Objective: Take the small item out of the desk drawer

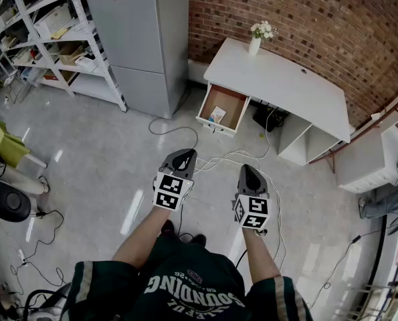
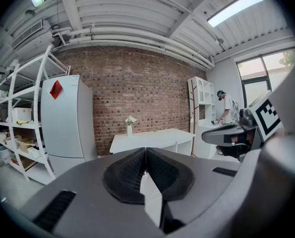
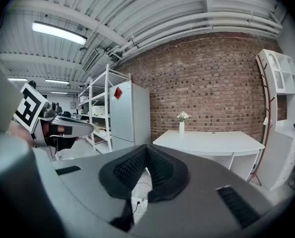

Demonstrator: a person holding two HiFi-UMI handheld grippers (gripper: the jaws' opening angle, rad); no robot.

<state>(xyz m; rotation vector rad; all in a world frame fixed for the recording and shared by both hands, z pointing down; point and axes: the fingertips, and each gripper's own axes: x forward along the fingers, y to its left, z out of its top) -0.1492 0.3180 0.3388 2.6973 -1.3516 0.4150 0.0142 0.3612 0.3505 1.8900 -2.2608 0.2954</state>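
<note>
shirt [image 1: 193, 287] print, upside down, "…OUNDING"

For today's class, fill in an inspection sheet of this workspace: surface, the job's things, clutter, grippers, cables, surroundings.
Surface: white desk, bare apart from a vase of flowers at the corner by the wall.
Job's things: drawer pulled open; small item lies inside.
Clutter: nothing seen on the desk besides the vase.
Grippers: left gripper and right gripper both shut, empty, above the floor, short of the desk.
Cables: loose cables trail across the floor before the desk.
Surroundings: brick wall, fridge, shelving.
</note>
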